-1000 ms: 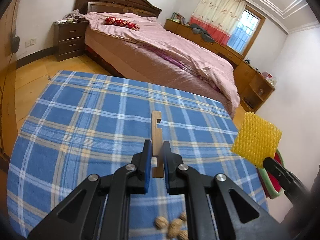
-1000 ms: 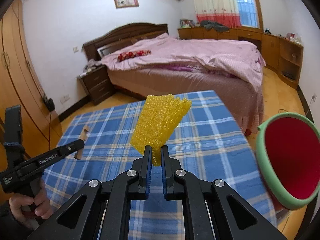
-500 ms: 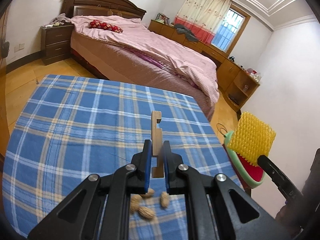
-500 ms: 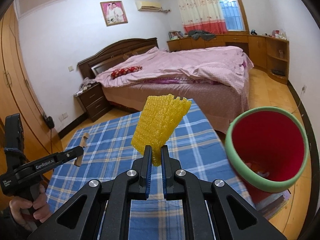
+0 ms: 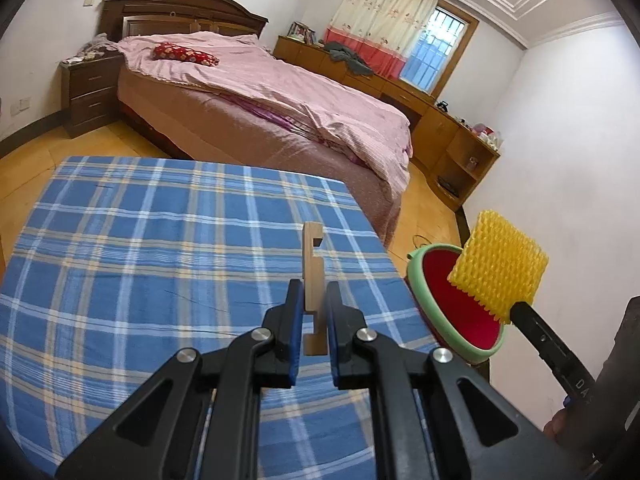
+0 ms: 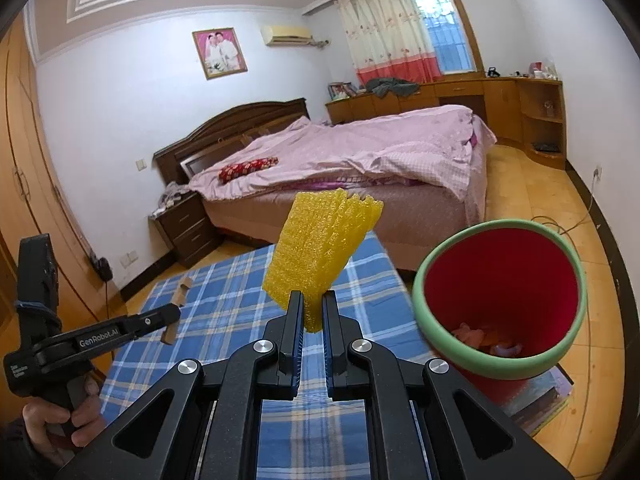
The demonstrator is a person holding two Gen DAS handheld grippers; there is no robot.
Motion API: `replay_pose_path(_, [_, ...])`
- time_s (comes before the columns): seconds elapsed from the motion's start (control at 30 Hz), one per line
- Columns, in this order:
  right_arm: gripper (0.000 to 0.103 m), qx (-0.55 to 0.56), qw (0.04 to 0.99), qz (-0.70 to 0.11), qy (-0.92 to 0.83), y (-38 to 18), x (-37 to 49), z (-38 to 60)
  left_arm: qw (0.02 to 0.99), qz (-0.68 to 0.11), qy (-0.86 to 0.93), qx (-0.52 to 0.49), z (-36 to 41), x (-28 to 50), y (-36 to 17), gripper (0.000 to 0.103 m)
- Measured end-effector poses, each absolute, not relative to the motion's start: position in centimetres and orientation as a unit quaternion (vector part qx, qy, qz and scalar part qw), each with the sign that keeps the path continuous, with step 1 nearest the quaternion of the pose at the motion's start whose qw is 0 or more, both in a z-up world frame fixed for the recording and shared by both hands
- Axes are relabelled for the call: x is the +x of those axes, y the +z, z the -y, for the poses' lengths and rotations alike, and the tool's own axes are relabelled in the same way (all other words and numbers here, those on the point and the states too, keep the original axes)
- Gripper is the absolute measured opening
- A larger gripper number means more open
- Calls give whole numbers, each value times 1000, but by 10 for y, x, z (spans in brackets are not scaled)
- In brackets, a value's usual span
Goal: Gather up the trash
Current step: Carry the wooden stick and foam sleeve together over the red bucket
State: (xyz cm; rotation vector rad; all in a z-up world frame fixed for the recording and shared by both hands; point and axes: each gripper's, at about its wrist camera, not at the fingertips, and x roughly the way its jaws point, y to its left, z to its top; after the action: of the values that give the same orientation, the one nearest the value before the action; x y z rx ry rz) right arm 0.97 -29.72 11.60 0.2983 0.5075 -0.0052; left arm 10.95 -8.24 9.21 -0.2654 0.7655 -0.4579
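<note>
While each hand-held gripper (image 5: 311, 306) (image 6: 311, 312) stays clenched on wood piece (image 5: 312, 280) or foam net (image 6: 324, 256), bin (image 6: 496, 364) has neared.

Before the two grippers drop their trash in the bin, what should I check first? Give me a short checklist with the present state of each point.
1. Right gripper shut on the yellow foam net: ok.
2. Left gripper shut on the notched wooden piece: ok.
3. Red bin with the green rim has its mouth open, some trash at the bottom, room left: ok.
4. Foam net over the bin mouth: not ok in the right wrist view, where it is beside the rim, over the blue plaid tablecloth.
5. Wooden piece over the bin: not ok, it is over the tablecloth.
6. Path between the grippers free of contact: ok, they are apart.
</note>
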Motion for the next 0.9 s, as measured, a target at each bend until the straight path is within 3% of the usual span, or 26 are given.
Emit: replay_pose_path(0.9, [8,192,954,-219,-68,110,-17,384,872,-386,-295,-60,209,114,89,10])
